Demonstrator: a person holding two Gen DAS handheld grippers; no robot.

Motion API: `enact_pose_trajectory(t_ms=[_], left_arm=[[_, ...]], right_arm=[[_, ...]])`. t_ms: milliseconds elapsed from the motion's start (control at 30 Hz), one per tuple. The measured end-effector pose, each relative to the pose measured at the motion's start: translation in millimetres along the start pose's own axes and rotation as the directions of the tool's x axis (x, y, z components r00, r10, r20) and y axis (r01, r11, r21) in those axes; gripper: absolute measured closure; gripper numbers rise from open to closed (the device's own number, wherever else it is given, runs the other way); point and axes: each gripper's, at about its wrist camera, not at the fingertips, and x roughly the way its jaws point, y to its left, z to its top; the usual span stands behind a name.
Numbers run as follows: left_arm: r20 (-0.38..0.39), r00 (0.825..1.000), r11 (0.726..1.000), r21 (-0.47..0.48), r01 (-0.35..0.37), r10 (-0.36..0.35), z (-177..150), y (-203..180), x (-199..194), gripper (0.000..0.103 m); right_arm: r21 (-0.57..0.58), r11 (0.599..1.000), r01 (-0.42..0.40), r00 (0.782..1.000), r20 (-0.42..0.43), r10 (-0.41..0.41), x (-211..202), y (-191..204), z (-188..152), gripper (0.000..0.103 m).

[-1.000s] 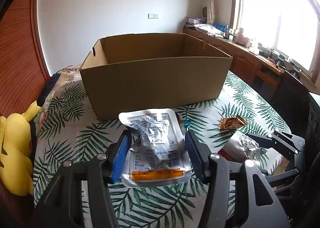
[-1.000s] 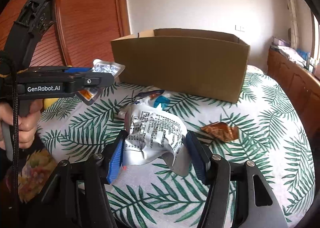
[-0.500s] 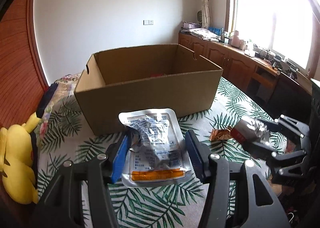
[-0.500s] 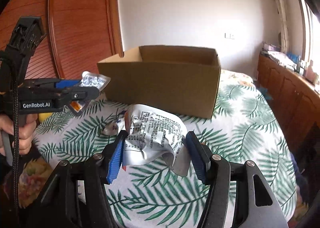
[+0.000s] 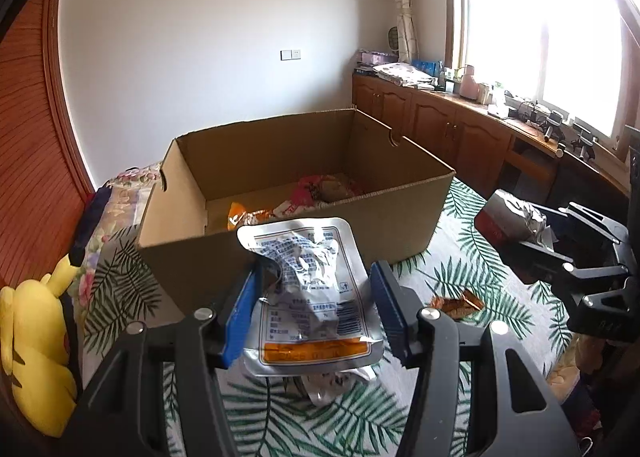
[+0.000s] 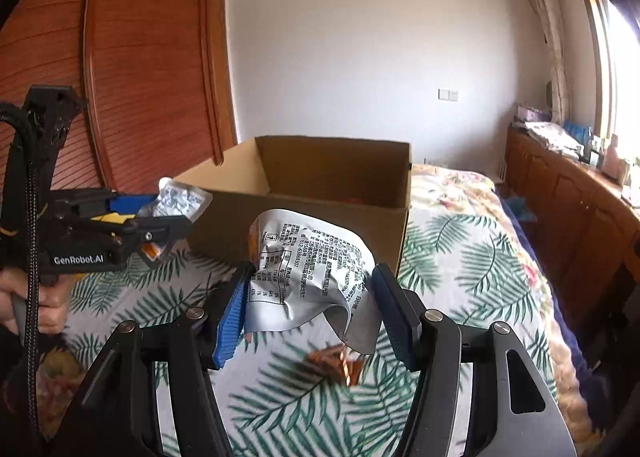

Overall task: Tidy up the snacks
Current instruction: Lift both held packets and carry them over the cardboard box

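Each gripper [image 5: 312, 309] [image 6: 308, 311] pinches a crumpled foil packet [image 5: 312, 293] [image 6: 308, 269]; released short of the box [image 5: 304, 185], either may slide off its rim.

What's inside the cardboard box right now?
In the left wrist view, the cardboard box holds an orange packet and a red and pink packet on its floor. The near wall hides the front of the floor, so more may lie there.

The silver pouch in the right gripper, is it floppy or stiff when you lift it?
Probably floppy: the silver pouch is creased and its lower corner curls down past the right gripper. Likely light, since a side pinch alone holds it. The glossy foil may be slippery.
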Motion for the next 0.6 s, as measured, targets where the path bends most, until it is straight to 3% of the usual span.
enact_pose_trajectory(t_ms=[267,600], left_arm=[[0.002,1.0,1.0,0.016,0.011,-0.011,28,16,29,0.048],[0.05,0.998,0.999,-0.038,0.035,-0.033,56,53,49,0.047]], right_arm=[[-0.029,1.0,-0.006,1.0,-0.005,0.006,33,-10,26,0.041],[-0.064,0.997,-0.035,0.999,0.008,0.035,81,-9,65,0.041]])
